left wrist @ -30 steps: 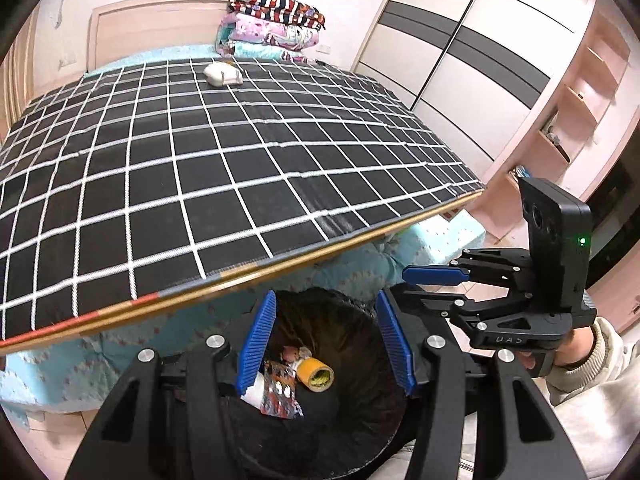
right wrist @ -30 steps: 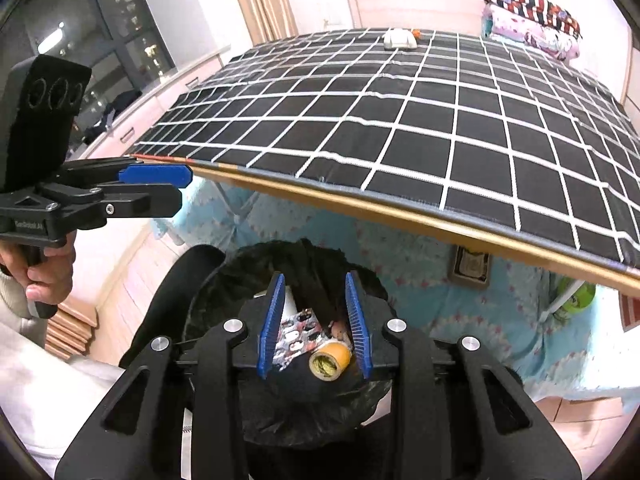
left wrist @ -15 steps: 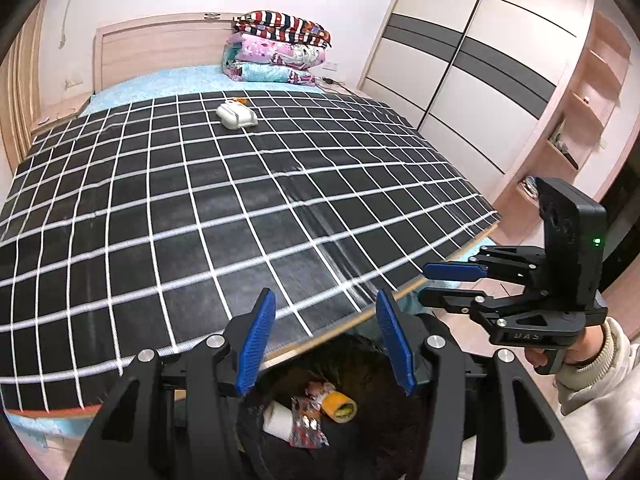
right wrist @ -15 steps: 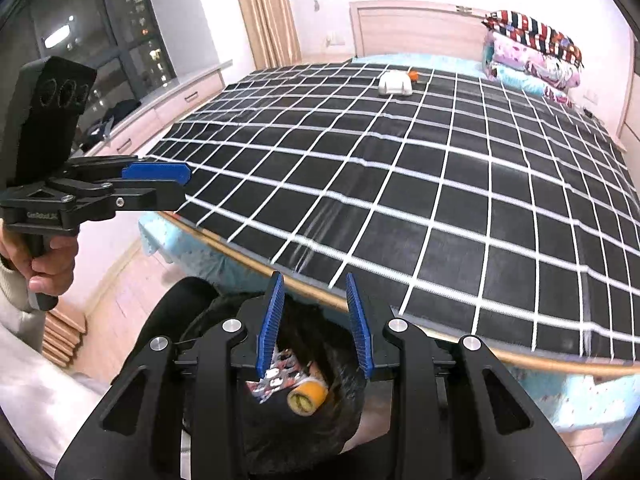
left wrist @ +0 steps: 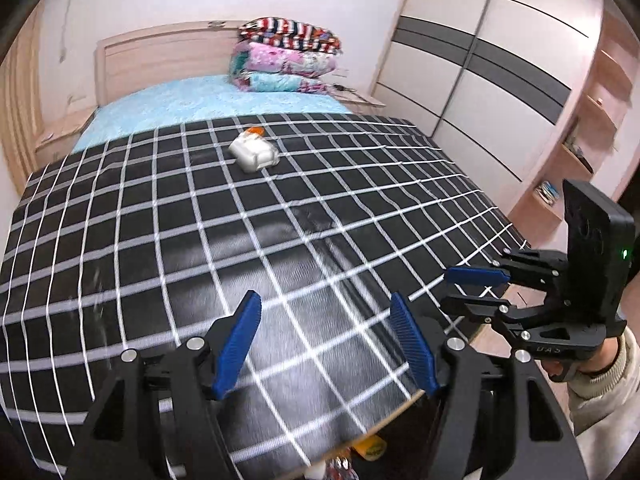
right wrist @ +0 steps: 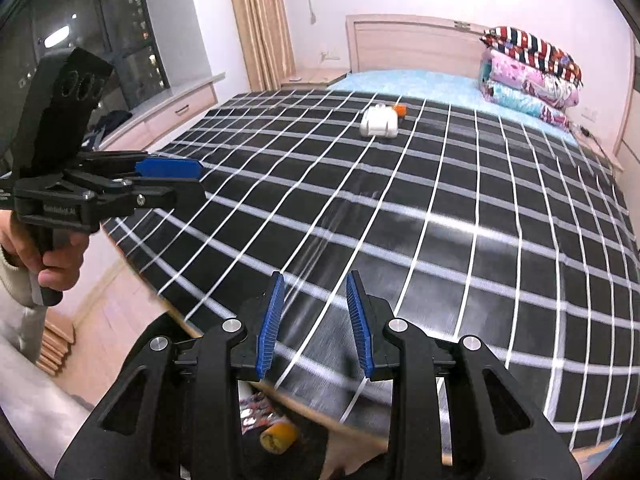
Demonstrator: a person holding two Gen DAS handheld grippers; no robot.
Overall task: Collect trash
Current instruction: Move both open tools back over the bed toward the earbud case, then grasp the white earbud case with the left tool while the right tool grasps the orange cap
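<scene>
The bin below the bed's near edge is mostly hidden: in the left wrist view only a sliver of yellow roll (left wrist: 370, 449) and some wrapper show at the bottom edge, behind the left claw (left wrist: 326, 342). In the right wrist view the roll (right wrist: 279, 436) and a foil wrapper (right wrist: 256, 410) peek out between the right claw's (right wrist: 316, 326) arms. The near blanket (left wrist: 256, 248) is blurred. The small orange thing (right wrist: 399, 110) behind the white object (right wrist: 379, 121) is too small to identify.

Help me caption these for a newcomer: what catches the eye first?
The black checked mat covering the bed dominates both views. On its far part lies a white crumpled object beside a small orange thing. Striped and pink bedding is stacked at the headboard.
</scene>
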